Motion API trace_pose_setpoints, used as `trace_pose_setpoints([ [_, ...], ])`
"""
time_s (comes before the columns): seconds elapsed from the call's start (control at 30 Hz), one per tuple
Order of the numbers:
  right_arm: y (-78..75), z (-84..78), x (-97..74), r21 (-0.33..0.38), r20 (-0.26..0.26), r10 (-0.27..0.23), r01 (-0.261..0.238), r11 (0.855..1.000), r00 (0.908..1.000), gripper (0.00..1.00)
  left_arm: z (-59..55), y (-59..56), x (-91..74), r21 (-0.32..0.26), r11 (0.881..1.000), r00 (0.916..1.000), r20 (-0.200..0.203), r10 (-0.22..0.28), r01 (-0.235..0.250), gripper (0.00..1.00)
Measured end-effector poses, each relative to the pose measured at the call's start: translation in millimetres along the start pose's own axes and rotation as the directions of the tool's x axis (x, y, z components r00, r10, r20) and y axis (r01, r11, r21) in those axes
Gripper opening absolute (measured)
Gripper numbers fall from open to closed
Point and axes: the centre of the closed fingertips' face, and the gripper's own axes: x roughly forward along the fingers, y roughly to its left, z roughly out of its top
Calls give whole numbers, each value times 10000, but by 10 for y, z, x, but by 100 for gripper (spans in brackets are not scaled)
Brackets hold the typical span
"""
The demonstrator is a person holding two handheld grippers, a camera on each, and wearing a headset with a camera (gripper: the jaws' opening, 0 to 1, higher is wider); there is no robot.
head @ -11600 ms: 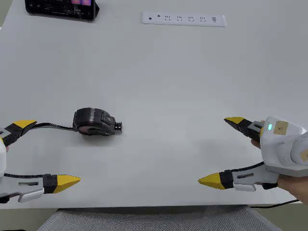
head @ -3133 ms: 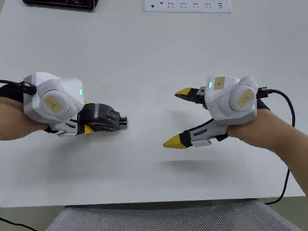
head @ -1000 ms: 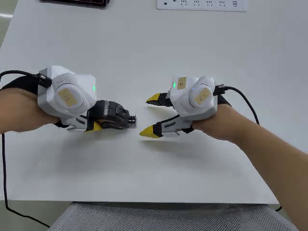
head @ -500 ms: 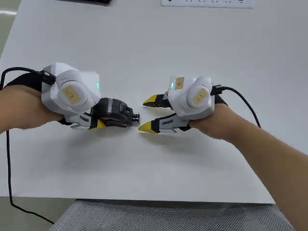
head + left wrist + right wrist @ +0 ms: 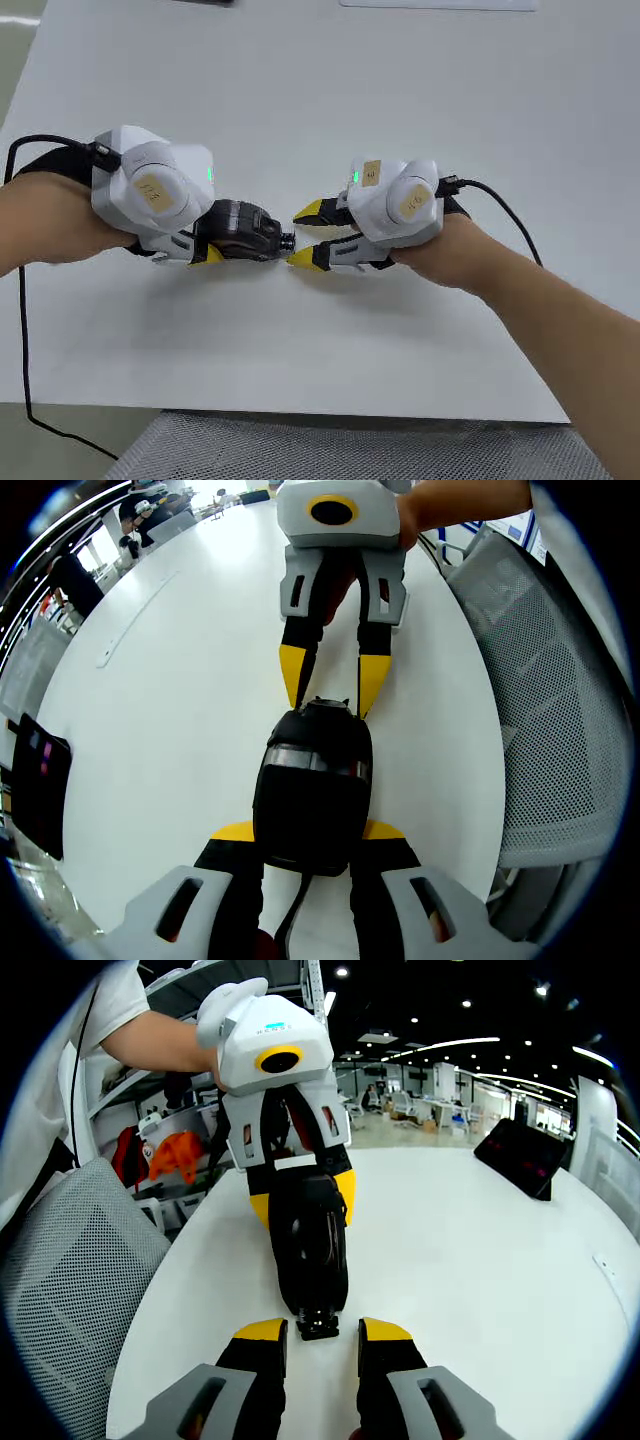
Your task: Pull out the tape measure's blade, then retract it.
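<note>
Now, on the left, the left tongs clamp the tape by the sides of its case, which lies on the white surface near the middle; its hook points right; the right tongs stand narrowly apart, one jaw on either side of that hook, not yet pinching; the pull-out looks about to begin; next, close squarely on the hook and draw straight rightwards.

1 tape measure sits between 2 tongs — 1 left gripper, 1 right gripper — on 1 table.
</note>
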Motion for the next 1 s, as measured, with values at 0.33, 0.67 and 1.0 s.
trace_pose_setpoints([
  [0.33, 30, 14, 56, -136, 119, 181, -179, 9997, 9998, 18, -1, 5, 0, 25, 10000, 10000, 7, 8, -8, 28],
  [0.67, 30, 10, 69, -217, 126, 140, -137, 9997, 9998, 14, -4, 5, -4, 30, 10000, 10000, 3, 20, -20, 28],
  [1.0, 30, 5, 83, -202, 112, 34, -32, 9998, 9999, 13, 5, -7, -5, 24, 10000, 10000, 21, 47, -47, 28],
])
